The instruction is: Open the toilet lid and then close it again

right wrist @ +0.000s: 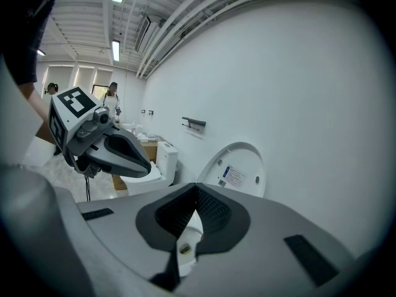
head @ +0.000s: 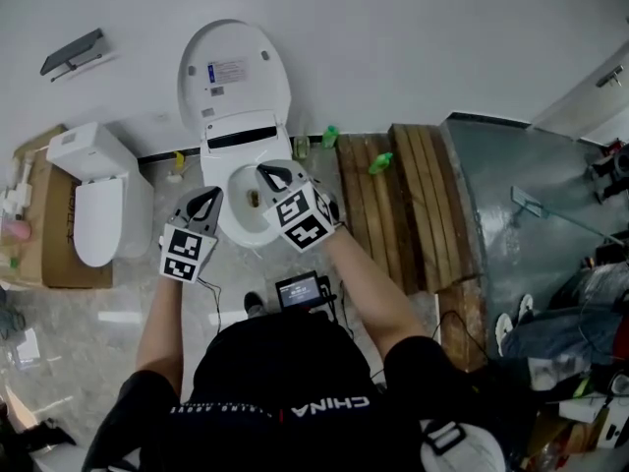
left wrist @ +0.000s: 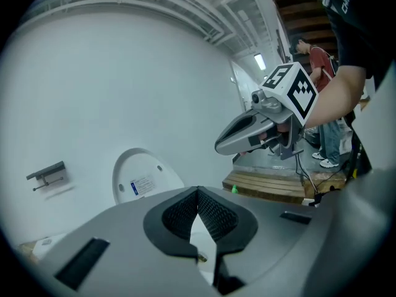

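Both grippers have their jaws pressed fully together with nothing between them; the left gripper (head: 210, 197) and right gripper (head: 267, 173) hover side by side over the toilet bowl (head: 239, 230). The toilet lid (head: 233, 72) stands raised against the white wall.

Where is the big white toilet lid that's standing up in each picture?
Head view: the toilet lid is at the top, left of centre.
Left gripper view: the lid is low, left of centre.
Right gripper view: the lid is right of centre, below the middle.
Shared landmark: the grey bracket, left of the lid in all three.
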A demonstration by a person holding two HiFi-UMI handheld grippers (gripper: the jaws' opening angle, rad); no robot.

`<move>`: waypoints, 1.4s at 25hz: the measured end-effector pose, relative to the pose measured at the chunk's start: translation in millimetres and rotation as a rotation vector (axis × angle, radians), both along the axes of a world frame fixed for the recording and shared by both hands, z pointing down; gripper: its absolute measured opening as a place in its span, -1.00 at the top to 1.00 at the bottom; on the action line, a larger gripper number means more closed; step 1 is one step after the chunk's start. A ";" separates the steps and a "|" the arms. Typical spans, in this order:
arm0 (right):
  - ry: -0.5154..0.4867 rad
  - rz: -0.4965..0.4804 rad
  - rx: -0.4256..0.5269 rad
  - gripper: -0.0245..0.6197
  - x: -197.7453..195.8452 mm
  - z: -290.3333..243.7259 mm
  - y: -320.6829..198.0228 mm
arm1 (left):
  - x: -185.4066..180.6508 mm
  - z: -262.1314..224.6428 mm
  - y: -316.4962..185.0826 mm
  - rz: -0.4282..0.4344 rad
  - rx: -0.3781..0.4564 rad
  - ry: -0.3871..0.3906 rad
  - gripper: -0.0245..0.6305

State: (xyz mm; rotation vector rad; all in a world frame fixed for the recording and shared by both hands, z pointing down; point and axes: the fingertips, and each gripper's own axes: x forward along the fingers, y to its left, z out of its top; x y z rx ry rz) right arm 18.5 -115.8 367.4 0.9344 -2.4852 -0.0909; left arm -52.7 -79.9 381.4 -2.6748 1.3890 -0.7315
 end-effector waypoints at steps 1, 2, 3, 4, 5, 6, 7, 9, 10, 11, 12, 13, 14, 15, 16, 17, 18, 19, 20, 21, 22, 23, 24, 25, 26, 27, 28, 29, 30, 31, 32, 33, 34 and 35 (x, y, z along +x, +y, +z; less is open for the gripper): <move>-0.002 -0.001 0.000 0.88 -0.4 -0.9 0.5 | 0.1 -1.8 0.1 0.000 0.004 0.004 0.89; -0.002 -0.002 -0.001 0.88 -0.7 -1.4 1.2 | 0.3 -3.3 0.3 0.000 0.007 0.004 0.89; 0.000 -0.003 -0.003 0.88 -0.6 -1.6 1.9 | 0.6 -4.4 0.5 0.001 0.009 0.004 0.89; 0.002 -0.004 -0.005 0.88 -0.7 -1.7 2.4 | 0.9 -5.4 0.7 0.003 0.010 0.004 0.89; 0.004 -0.005 -0.006 0.88 -0.8 -1.7 2.3 | 1.1 -6.1 0.5 0.004 0.011 0.006 0.89; 0.003 -0.005 -0.006 0.88 -1.0 -1.7 1.6 | 1.3 -6.7 0.0 0.006 0.012 0.007 0.89; 0.001 -0.005 -0.005 0.88 -0.8 -1.7 0.5 | 1.5 -7.0 -0.7 0.007 0.014 0.006 0.89; 0.000 -0.003 -0.006 0.88 0.6 -0.4 -1.5 | 2.5 -6.9 -2.2 0.010 0.017 0.002 0.89; 0.000 -0.001 -0.007 0.88 1.8 0.5 -1.9 | 3.1 -6.5 -2.6 0.011 0.019 -0.001 0.89; 0.000 0.001 -0.010 0.88 3.2 1.7 -2.1 | 3.8 -5.9 -2.9 0.013 0.020 -0.004 0.89; 0.001 0.003 -0.013 0.88 4.8 3.1 -2.1 | 4.4 -5.3 -3.3 0.013 0.020 -0.008 0.89; 0.001 0.004 -0.015 0.88 6.3 3.8 -2.4 | 5.2 -4.9 -3.8 0.013 0.020 -0.011 0.89; 0.000 0.006 -0.015 0.88 7.8 3.5 -3.1 | 6.0 -4.5 -4.5 0.013 0.020 -0.014 0.89; -0.002 0.008 -0.013 0.88 9.3 2.8 -4.3 | 7.0 -4.0 -5.3 0.012 0.019 -0.017 0.89; -0.005 0.011 -0.011 0.88 11.0 2.1 -5.6 | 8.0 -3.2 -6.0 0.012 0.018 -0.019 0.89; -0.008 0.014 -0.010 0.88 12.8 1.5 -7.0 | 9.4 -2.3 -6.8 0.012 0.017 -0.021 0.89; -0.011 0.015 -0.011 0.88 14.7 1.4 -8.3 | 11.1 -1.5 -7.7 0.012 0.016 -0.023 0.89; -0.012 0.015 -0.012 0.88 17.0 1.5 -9.5 | 13.2 -0.7 -8.9 0.010 0.015 -0.024 0.89; -0.012 0.014 -0.014 0.88 19.9 1.6 -10.9 | 15.7 -0.3 -10.5 0.008 0.015 -0.024 0.89; -0.012 0.013 -0.014 0.88 23.1 1.5 -12.7 | 18.3 -0.1 -12.4 0.006 0.014 -0.024 0.89; -0.013 0.012 -0.012 0.88 26.6 1.3 -14.9 | 21.1 0.0 -14.6 0.003 0.014 -0.025 0.89; -0.015 0.013 -0.007 0.88 30.6 1.0 -17.5 | 24.1 0.1 -16.9 0.002 0.014 -0.027 0.89; -0.019 0.015 0.000 0.88 35.3 0.1 -20.6 | 27.5 0.2 -19.2 -0.001 0.015 -0.030 0.89; -0.024 0.020 0.008 0.88 40.9 -0.8 -24.2 | 31.2 0.3 -21.4 -0.005 0.016 -0.032 0.89; -0.029 0.025 0.014 0.88 47.2 -1.6 -28.0 | 35.1 0.4 -23.6 -0.011 0.017 -0.034 0.89; -0.035 0.029 0.018 0.88 53.7 -2.4 -32.0 | 39.3 0.3 -25.9 -0.018 0.019 -0.035 0.89; -0.041 0.029 0.022 0.88 59.5 -3.1 -36.0 | 43.5 0.0 -28.2 -0.026 0.021 -0.036 0.89; -0.044 0.024 0.025 0.88 64.1 -3.1 -39.9 | 47.1 -0.4 -30.3 -0.035 0.022 -0.036 0.89; -0.045 0.018 0.027 0.88 67.4 -2.6 -43.6 | 49.9 -0.9 -32.1 -0.044 0.024 -0.036 0.89; -0.045 0.012 0.025 0.88 69.5 -1.4 -46.9 | 52.0 -1.4 -33.5 -0.054 0.026 -0.035 0.89; -0.045 0.005 0.021 0.88 70.3 0.2 -50.0 | 53.3 -1.8 -35.1 -0.062 0.028 -0.034 0.89; -0.044 -0.001 0.015 0.88 70.1 2.0 -53.4 | 53.6 -2.0 -37.5 -0.070 0.030 -0.033 0.89; -0.043 -0.006 0.010 0.88 68.9 3.4 -57.1 | 53.0 -1.7 -40.5 -0.077 0.030 -0.033 0.89; -0.044 -0.011 0.008 0.88 67.0 3.9 -60.6 | 51.9 -0.7 -43.7 -0.084 0.028 -0.034 0.89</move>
